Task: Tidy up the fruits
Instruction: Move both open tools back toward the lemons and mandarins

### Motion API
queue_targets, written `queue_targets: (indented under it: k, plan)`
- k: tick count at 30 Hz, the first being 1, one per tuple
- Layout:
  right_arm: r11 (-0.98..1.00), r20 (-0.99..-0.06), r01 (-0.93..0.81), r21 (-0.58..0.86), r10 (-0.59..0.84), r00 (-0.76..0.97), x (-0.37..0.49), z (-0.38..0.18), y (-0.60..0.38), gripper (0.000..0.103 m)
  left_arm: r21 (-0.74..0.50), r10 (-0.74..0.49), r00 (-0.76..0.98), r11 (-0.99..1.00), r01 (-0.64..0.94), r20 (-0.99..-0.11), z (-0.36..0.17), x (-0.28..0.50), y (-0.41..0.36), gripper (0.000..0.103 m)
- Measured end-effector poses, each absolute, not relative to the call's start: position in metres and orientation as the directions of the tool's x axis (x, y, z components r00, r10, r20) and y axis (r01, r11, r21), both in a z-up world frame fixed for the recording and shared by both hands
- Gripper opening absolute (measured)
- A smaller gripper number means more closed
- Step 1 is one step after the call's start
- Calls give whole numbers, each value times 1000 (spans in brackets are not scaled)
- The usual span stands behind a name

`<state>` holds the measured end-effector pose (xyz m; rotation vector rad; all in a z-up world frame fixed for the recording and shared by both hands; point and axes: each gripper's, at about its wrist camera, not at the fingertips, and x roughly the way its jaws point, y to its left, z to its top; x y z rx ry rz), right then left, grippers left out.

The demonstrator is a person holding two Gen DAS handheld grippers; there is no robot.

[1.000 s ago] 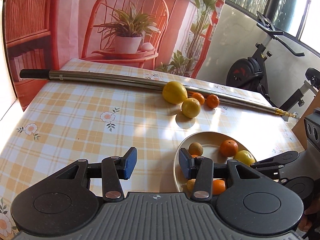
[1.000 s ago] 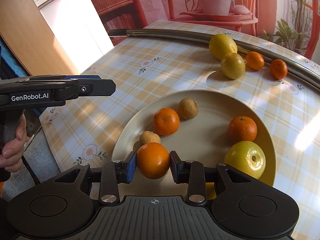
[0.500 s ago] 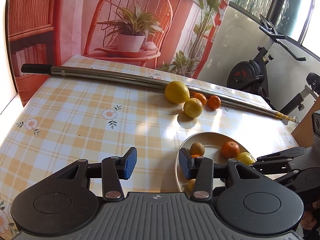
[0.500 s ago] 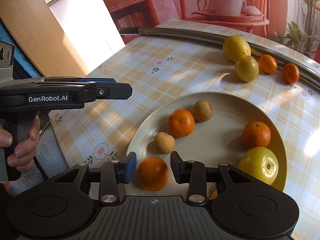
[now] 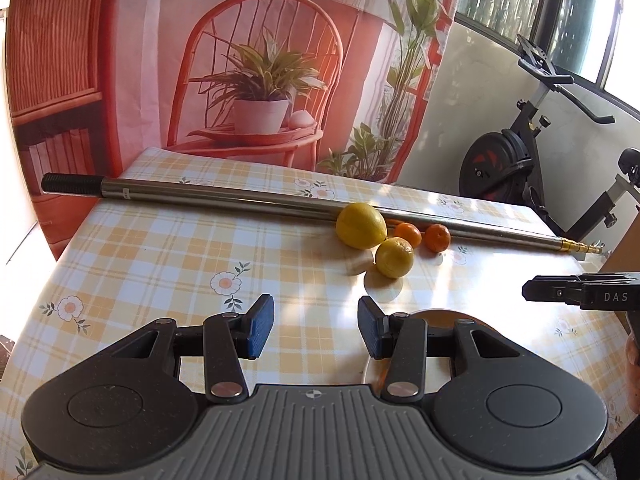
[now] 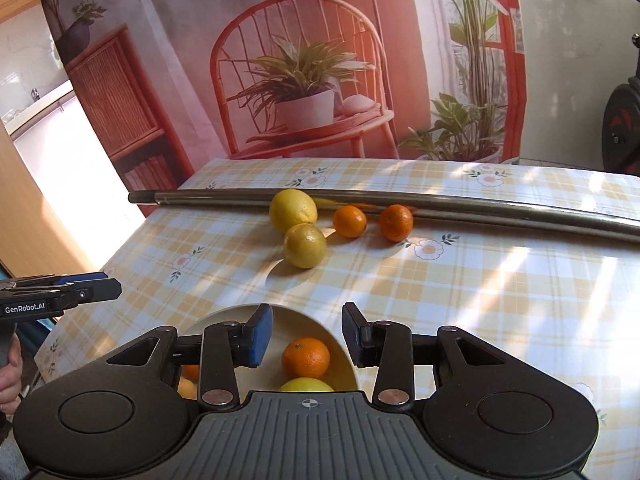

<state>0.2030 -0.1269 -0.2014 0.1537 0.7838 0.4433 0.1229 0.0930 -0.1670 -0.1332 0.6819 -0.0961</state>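
Left wrist view: left gripper [image 5: 316, 328] has jaws set wide apart, nothing between the blue pads, held above the checked tablecloth [image 5: 160, 264]. A metal pole [image 5: 248, 200] w/ black grip lies across the far part of the table. Just in front of it, a large yellow fruit [image 5: 361, 225], touching or nearly touching the pole. A smaller yellow fruit [image 5: 394, 257] sits in front of and against the large one. Two small oranges stand side by side next to the pole: first orange [image 5: 409, 235], partly behind the smaller yellow fruit, and second orange [image 5: 437, 237] to its right. The plate [image 5: 370, 370] shows only as a sliver behind the right finger; contents mostly hidden here. Right gripper seen side-on at the frame's right edge. Exercise bike [image 5: 516, 168] by the wall; printed backdrop [image 5: 260, 60] behind the table.

Right wrist view: right gripper [image 6: 307, 334] also has jaws apart, gripping nothing, poised over the near rim of the plate [image 6: 340, 352]. In the plate: one orange [image 6: 306, 357] between the fingers' line of sight, and a yellow fruit [image 6: 306, 384] just below it, cut off by the gripper body. More orange-coloured fruit shows through the gap at left; cannot tell how many. Beyond the plate, same four fruits in a loose row along the pole. Left gripper seen side-on at the left edge.
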Motion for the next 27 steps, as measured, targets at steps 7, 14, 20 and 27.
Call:
queue_targets:
  k: [7, 14, 20, 27]
  plan:
    - [925, -652, -274, 262, 379, 657, 221, -211, -149, 36, -145, -168, 747, 985, 96, -643, -170, 154, 79, 48]
    - [935, -649, -247, 253, 354, 674, 235, -222, -160, 36, -146, -242, 722, 970, 194, -648, -177, 190, 50, 49]
    - [934, -640, -223, 278, 354, 683, 246, -228, -169, 36, -119, -251, 713, 966, 231, -654, -180, 214, 31, 49]
    - [920, -658, -294, 258, 390, 644, 266, -235, -149, 36, -117, -211, 708, 977, 179, -674, -183, 227, 52, 49]
